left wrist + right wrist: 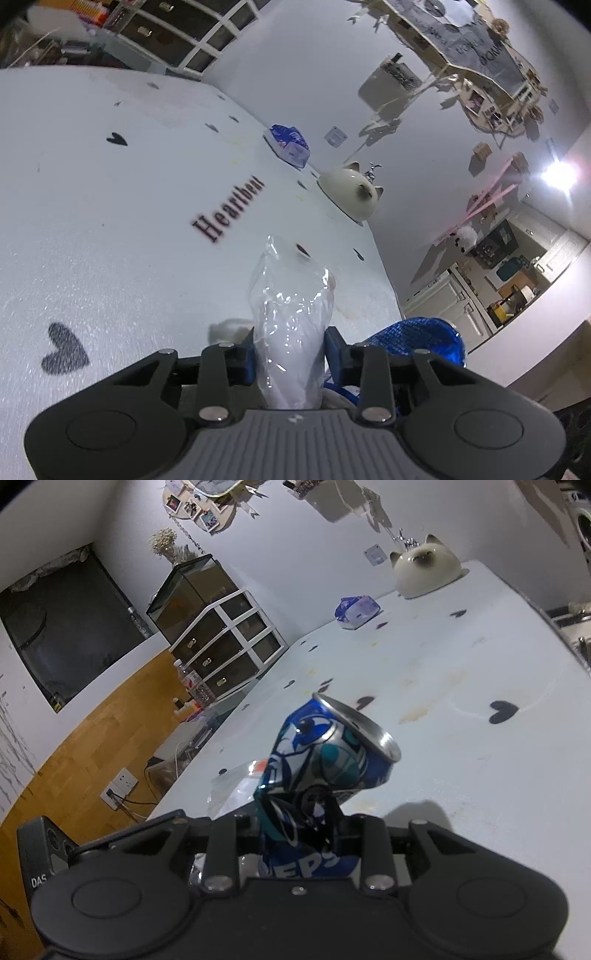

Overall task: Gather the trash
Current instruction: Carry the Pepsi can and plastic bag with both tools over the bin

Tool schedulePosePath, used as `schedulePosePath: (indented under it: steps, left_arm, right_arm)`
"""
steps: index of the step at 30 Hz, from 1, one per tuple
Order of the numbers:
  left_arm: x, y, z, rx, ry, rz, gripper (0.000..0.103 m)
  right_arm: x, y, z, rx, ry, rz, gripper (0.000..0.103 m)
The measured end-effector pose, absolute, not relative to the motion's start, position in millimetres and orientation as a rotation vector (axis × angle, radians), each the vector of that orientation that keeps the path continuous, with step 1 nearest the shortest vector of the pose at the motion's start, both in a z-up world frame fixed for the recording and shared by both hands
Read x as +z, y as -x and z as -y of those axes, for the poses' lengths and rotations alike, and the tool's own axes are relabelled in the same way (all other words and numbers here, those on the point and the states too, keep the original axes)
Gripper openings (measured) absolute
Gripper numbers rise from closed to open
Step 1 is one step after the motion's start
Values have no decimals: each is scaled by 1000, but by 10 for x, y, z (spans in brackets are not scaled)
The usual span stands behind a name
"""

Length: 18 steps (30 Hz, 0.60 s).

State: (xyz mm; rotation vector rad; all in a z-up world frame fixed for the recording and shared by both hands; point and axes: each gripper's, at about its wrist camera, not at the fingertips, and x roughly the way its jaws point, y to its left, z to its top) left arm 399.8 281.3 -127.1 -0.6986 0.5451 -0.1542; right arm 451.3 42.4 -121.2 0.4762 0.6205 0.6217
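In the left wrist view my left gripper is shut on a crumpled clear plastic wrapper with something white inside. The wrapper sticks up and forward from between the blue fingers, over the white heart-print tablecloth. A shiny blue object lies just right of that gripper. In the right wrist view my right gripper is shut on a crushed blue Pepsi can, its silver top tilted up to the right. A piece of clear plastic shows just left of the can.
A cat-shaped ceramic bowl and a blue tissue pack stand at the table's far side by the wall. The table edge drops off close to the right. A drawer cabinet stands beyond the left edge.
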Motion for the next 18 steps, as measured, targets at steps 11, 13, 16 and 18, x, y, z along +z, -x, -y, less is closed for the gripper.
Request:
schedulePosePath:
  steps: [11, 13, 16, 18]
  left_arm:
    - [-914, -3294, -2352, -40, 415, -453, 36]
    - [-854, -3159, -2285, -25, 384, -444, 36]
    - [-750, -2974, -2179, -5, 346, -433, 36]
    - [-676, -2840, -2088, 9, 307, -426, 36]
  right_arm:
    - [-921, -3855, -177, 555, -267, -546, 30]
    - [-876, -3742, -77, 544, -251, -533, 30]
    - [-818, -3578, 68, 520, -225, -515, 30]
    - [-777, -3465, 171, 507, -203, -500, 30]
